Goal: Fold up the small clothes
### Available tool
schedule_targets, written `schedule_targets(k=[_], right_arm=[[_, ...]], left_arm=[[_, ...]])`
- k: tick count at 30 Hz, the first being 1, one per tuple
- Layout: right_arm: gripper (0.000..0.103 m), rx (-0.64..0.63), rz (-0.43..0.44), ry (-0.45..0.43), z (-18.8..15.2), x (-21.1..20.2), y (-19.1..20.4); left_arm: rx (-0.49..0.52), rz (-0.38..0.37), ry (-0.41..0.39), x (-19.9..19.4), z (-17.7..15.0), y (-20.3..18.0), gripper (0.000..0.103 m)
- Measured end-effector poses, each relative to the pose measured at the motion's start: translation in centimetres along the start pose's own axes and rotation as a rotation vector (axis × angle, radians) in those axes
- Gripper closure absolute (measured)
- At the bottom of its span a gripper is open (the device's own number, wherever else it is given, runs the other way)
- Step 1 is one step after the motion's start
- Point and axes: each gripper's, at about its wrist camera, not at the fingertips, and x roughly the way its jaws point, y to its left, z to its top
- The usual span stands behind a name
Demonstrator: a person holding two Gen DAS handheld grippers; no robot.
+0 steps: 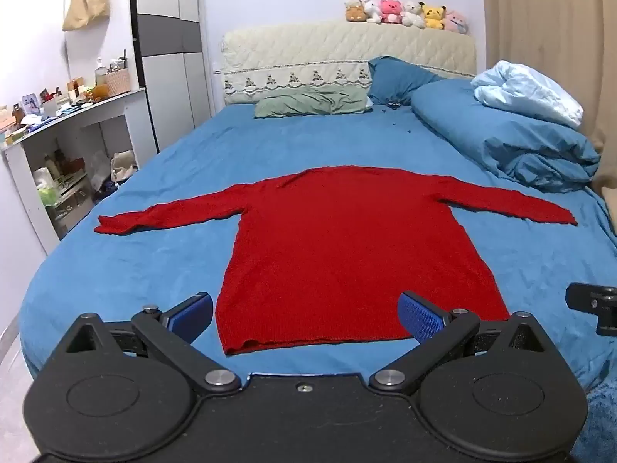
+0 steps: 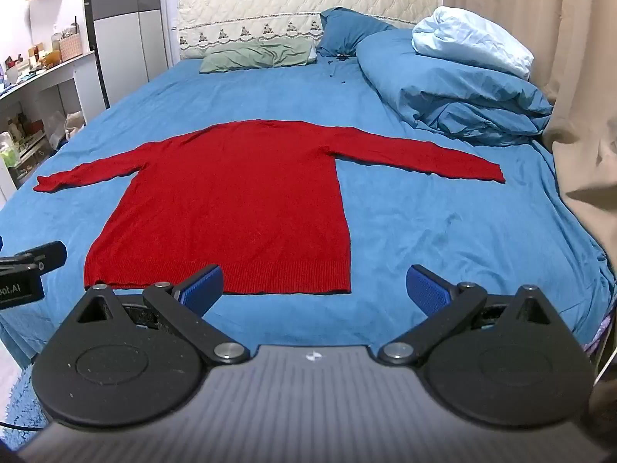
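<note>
Red sweater (image 1: pixel 347 247) lies flat on blue bed sheet (image 1: pixel 154 270), both sleeves spread sideways, hem toward me. My left gripper (image 1: pixel 306 314) hovers at hem, jaws wide apart, empty. My right gripper (image 2: pixel 314 287) near hem's right corner, jaws apart, empty.

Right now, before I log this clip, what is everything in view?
red knit long-sleeved sweater: one, flat, sleeves spread, mid-bed
blue bedsheet: one, covers bed
green pillow: one, by headboard
blue bunched duvet: one, far right
plush toys: six, mixed colours, on headboard
white cluttered shelf unit: one, left of bed
left hand-held gripper: black, blue pads, open, at hem
right hand-held gripper: same, open, at hem
</note>
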Motion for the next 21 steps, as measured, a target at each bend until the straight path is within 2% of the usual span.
schedule_targets(k=[5, 6, 21], right_arm=[[0.000, -0.002, -0.002, 0.005, 0.0, 0.0, 0.0], [0.000, -0.002, -0.003, 0.005, 0.0, 0.0, 0.0], [0.000, -0.001, -0.003, 0.010, -0.6, 0.4, -0.6]], left_arm=[[0.017, 0.059, -0.018, -0.6, -0.4, -1.1, 0.000], [0.000, 0.005, -0.005, -0.1, 0.0, -0.9, 0.000], [-0.006, 0.004, 0.015, 0.3, 0.2, -0.7, 0.000]])
